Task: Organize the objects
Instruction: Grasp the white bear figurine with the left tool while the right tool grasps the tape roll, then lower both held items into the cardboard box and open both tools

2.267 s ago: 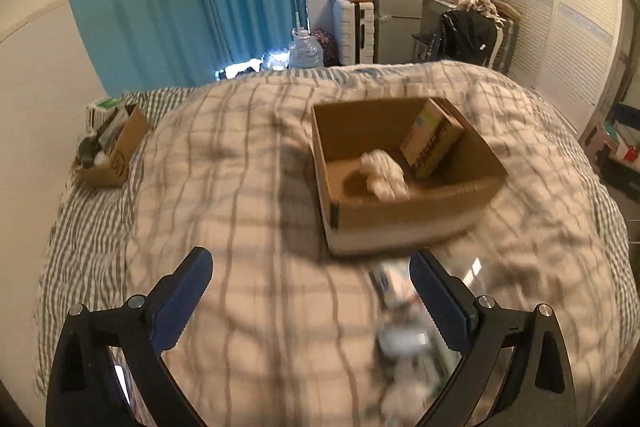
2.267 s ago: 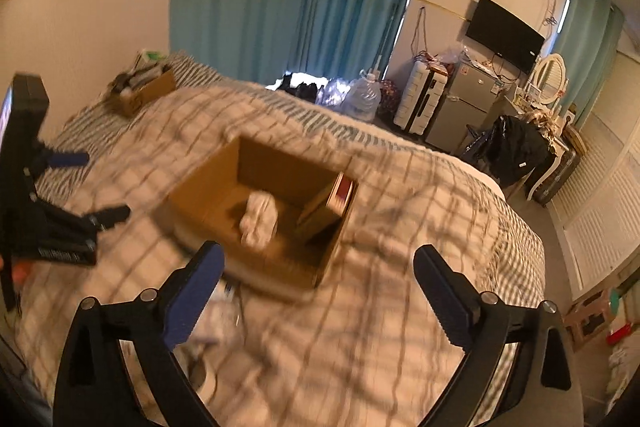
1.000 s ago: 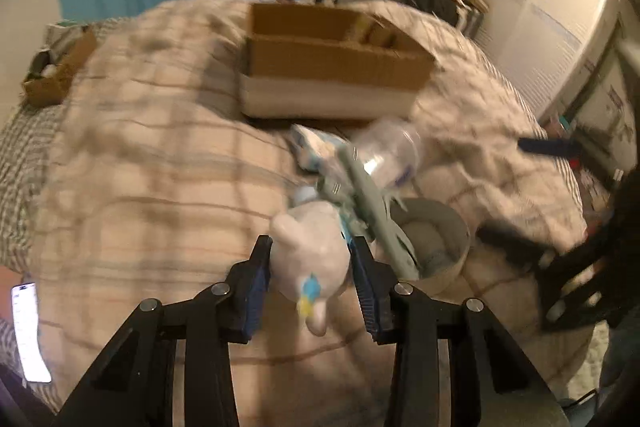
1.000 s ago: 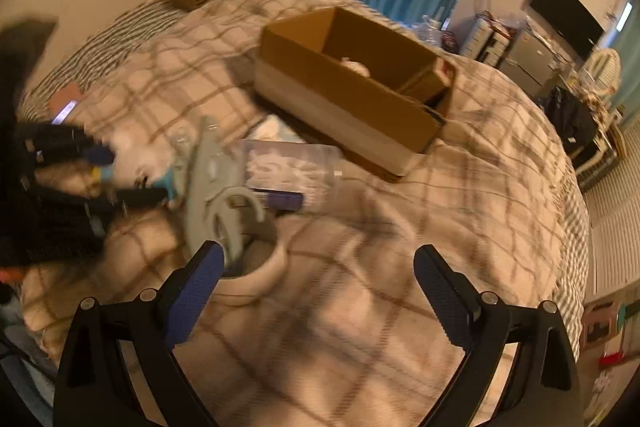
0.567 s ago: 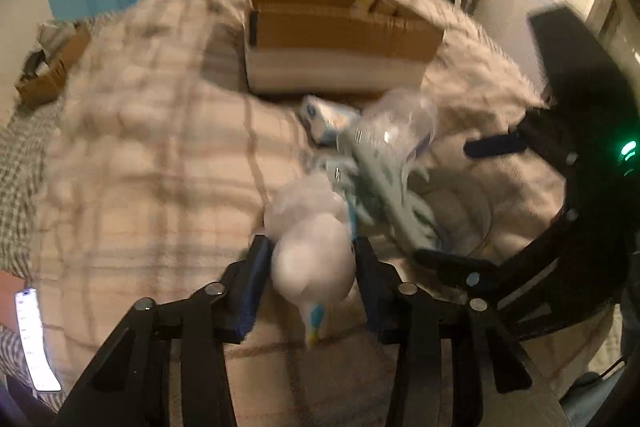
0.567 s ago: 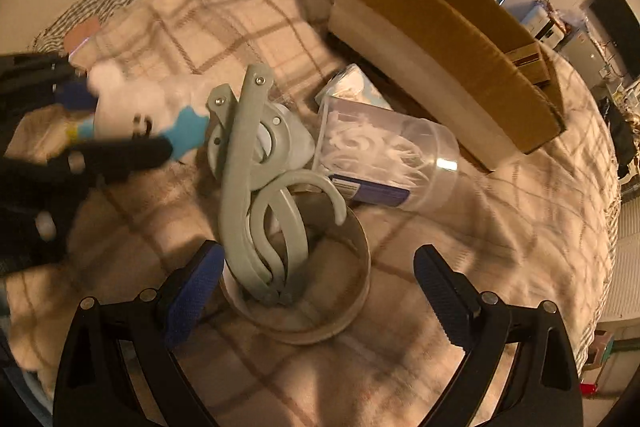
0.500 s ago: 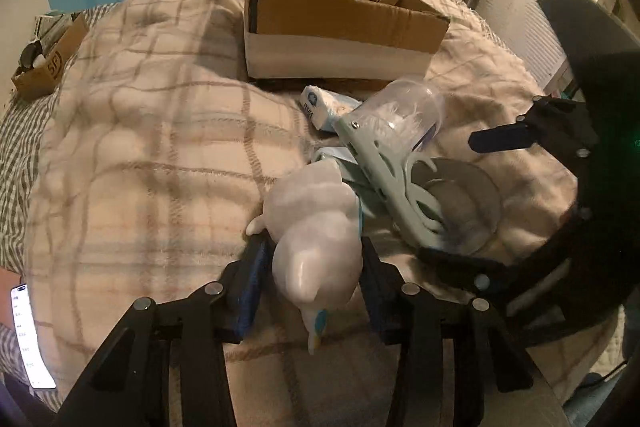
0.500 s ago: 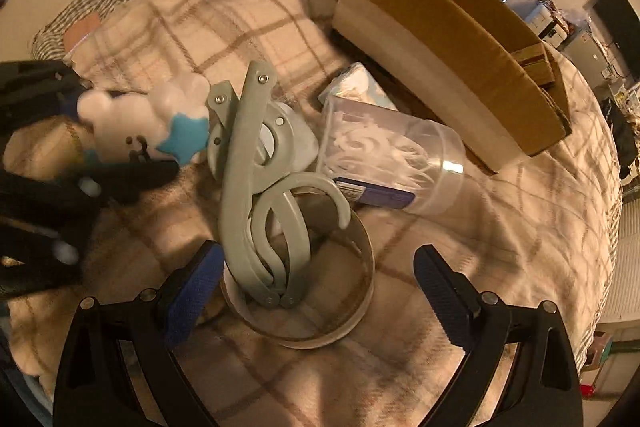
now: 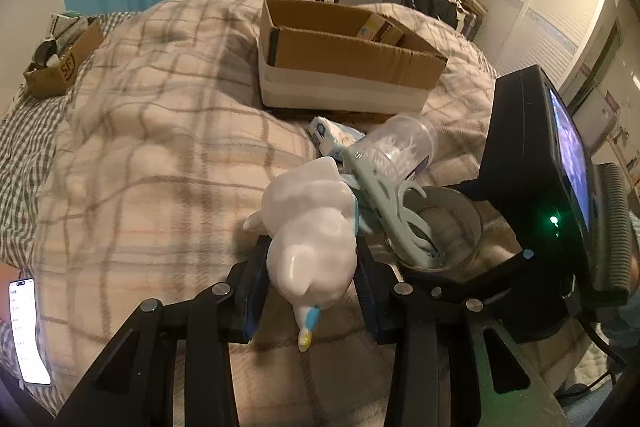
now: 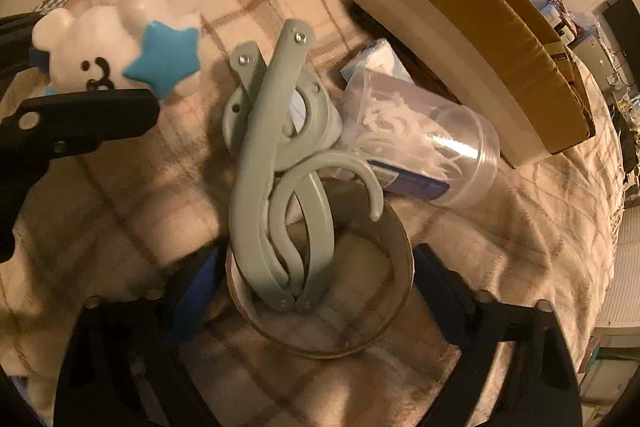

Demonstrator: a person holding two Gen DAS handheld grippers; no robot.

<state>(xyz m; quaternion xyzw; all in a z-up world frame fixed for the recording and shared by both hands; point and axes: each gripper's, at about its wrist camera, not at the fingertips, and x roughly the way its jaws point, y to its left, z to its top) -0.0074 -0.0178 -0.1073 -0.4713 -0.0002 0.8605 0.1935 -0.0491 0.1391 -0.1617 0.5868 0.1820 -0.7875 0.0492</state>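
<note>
My left gripper [image 9: 310, 287] is shut on a white toy figure [image 9: 312, 227] with a blue star, held just above the plaid blanket; the toy also shows in the right wrist view [image 10: 116, 43]. My right gripper [image 10: 316, 279] is open, its blue pads on either side of a round tape-roll ring [image 10: 320, 343]. A grey-green folding hanger [image 10: 276, 155] lies with its end inside the ring. A clear plastic jar [image 10: 424, 147] lies on its side beyond it. An open cardboard box [image 9: 344, 55] sits further back on the bed.
A blue-and-white tissue pack [image 9: 332, 139] lies between jar and box. A small cardboard box [image 9: 60, 63] with odds and ends sits at the bed's far left. A lit phone [image 9: 28, 331] lies at the near left. Curtains, wardrobe and furniture stand behind the bed.
My right gripper has moved down and forward until its pads flank the ring. My left gripper, still holding the toy, has lifted it slightly and tilted it.
</note>
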